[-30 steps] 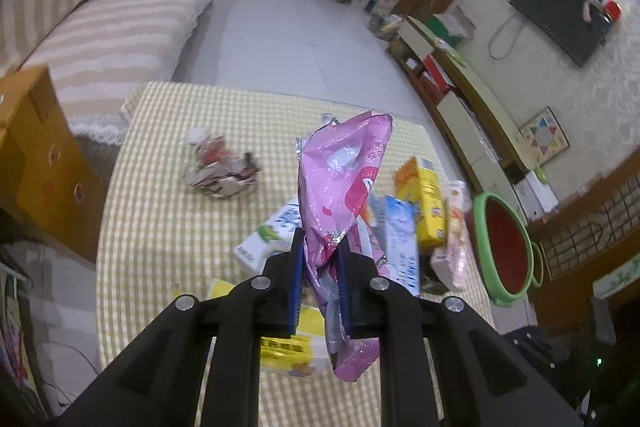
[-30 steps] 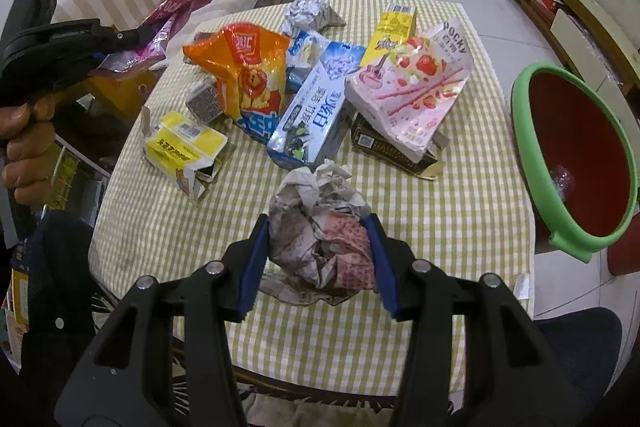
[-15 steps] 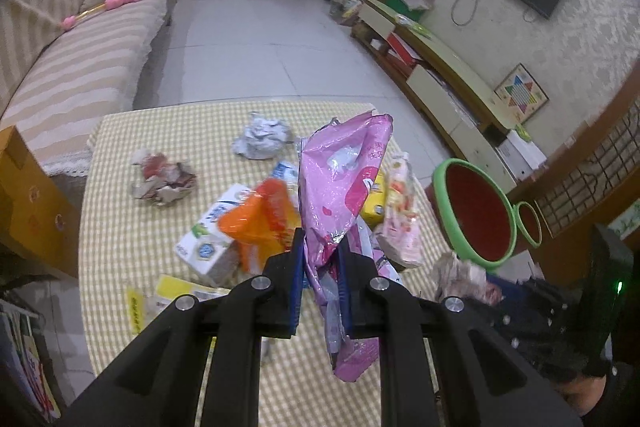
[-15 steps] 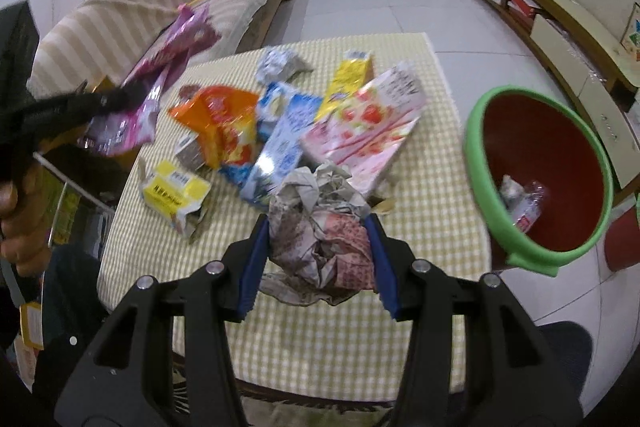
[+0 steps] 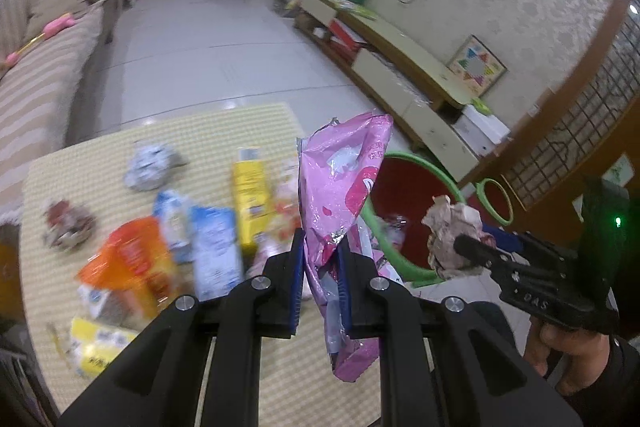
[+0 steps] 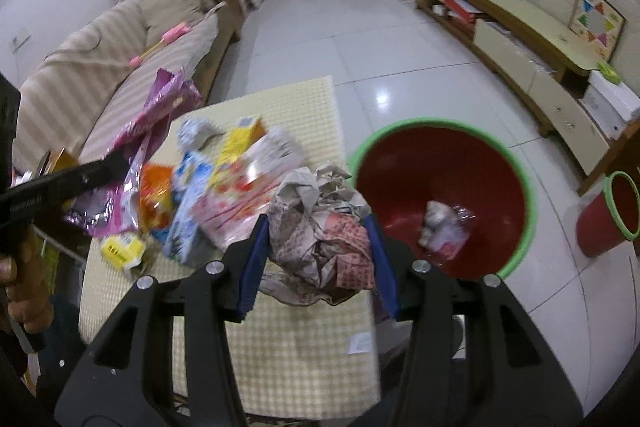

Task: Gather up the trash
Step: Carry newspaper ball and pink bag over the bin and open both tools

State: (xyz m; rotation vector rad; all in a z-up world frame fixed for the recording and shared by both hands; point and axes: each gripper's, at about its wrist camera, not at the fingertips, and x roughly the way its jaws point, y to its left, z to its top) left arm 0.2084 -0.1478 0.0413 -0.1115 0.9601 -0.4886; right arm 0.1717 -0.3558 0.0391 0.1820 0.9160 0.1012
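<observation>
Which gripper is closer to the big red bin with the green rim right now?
Right. The right gripper, shut on crumpled paper, is beside the bin's rim. The left gripper, gripping the pink wrapper, is farther back over the table.

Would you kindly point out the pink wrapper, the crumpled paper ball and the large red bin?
pink wrapper (image 5: 344, 179), left wrist view, upper face.
crumpled paper ball (image 6: 320, 231), right wrist view, centre.
large red bin (image 6: 496, 187), right wrist view, inner wall.

The wide mouth of the big red plastic bin with green rim (image 6: 440, 195) is free above; colourful snack wrappers (image 6: 240, 187) crowd the checked yellow tablecloth (image 6: 280, 347) beside it.
</observation>
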